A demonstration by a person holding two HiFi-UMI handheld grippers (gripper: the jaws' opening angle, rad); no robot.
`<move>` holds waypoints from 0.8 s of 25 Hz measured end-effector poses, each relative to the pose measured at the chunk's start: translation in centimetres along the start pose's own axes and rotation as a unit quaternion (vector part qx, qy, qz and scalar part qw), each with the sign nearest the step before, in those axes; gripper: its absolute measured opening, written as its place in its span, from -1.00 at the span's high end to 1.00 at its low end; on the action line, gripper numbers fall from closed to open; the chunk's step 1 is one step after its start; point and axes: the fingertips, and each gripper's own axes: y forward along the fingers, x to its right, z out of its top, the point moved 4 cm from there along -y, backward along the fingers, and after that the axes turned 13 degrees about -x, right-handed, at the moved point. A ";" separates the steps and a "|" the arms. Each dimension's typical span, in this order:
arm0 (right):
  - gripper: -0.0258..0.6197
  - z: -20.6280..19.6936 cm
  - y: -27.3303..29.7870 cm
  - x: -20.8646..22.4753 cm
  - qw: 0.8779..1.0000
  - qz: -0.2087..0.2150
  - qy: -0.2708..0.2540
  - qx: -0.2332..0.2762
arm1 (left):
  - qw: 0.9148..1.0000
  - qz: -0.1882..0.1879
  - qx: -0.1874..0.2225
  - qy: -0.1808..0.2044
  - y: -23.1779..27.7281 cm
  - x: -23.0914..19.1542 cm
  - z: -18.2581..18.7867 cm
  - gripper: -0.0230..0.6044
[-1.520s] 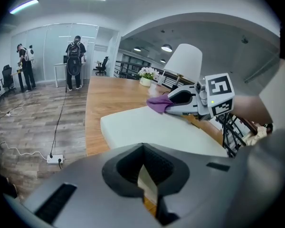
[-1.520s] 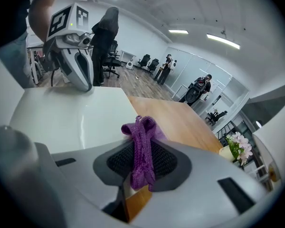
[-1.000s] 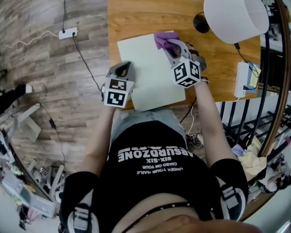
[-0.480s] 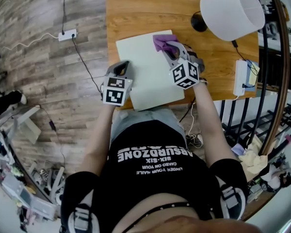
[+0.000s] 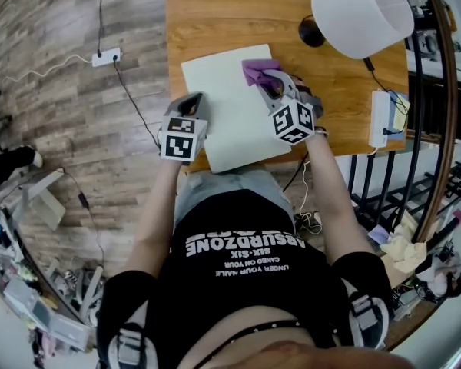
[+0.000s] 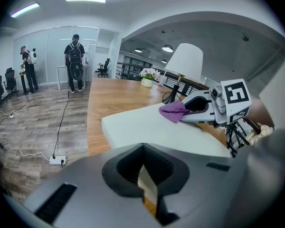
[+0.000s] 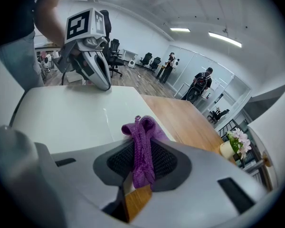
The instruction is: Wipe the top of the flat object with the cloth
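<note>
Purple cloth [image 5: 257,71], off-white flat object [image 5: 227,118], warm brown wood-grain table [image 5: 215,14]

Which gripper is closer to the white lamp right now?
Right. The right gripper, holding the purple cloth, is at the board corner nearest the lamp; the left gripper is at the board's opposite edge, farther away.

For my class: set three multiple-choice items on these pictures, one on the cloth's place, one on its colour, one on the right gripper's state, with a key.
1. Where on the white board is the cloth? A near left corner; B far right corner; C centre.
2. The cloth's colour? A purple; B yellow; C green.
3. The right gripper is: A open; B shut on the cloth; C shut, empty.
Key: B, the head view shows it there; A, purple in every view; B, its jaws pinch the cloth.
</note>
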 end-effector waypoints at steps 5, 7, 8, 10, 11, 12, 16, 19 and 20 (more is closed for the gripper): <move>0.62 -0.5 -0.5 -0.8 1.000 -0.003 0.002 0.001 | 1.000 0.004 0.001 0.004 0.1 0.0 0.0 0.88; 0.62 -0.7 -0.8 -1.1 1.000 -0.005 0.004 0.002 | 1.000 0.006 0.002 0.006 0.1 0.1 0.1 0.88; 0.62 -0.7 -0.9 -1.2 1.000 -0.005 0.004 0.002 | 1.000 0.007 0.003 0.006 0.0 0.1 0.1 0.88; 0.62 -0.8 -1.0 -1.4 1.000 -0.005 0.005 0.002 | 1.000 0.008 0.003 0.006 0.0 0.1 0.1 0.88; 0.62 -0.9 -1.1 -1.5 1.000 -0.004 0.005 0.002 | 1.000 0.009 0.003 0.007 0.0 0.1 0.1 0.88; 0.62 -0.9 -1.2 -1.5 1.000 -0.004 0.004 0.001 | 1.000 0.010 0.003 0.007 0.0 0.1 0.1 0.88; 0.62 -1.1 -1.5 -1.9 1.000 -0.004 0.005 0.000 | 1.000 0.011 0.005 0.010 0.0 0.1 0.2 0.88; 0.62 -1.2 -1.8 -2.3 1.000 -0.005 0.008 -0.001 | 1.000 0.020 0.004 0.020 -0.1 0.0 0.2 0.88; 0.62 -1.1 -1.8 -2.4 1.000 -0.005 0.008 -0.001 | 1.000 0.022 0.004 0.022 -0.1 0.0 0.2 0.88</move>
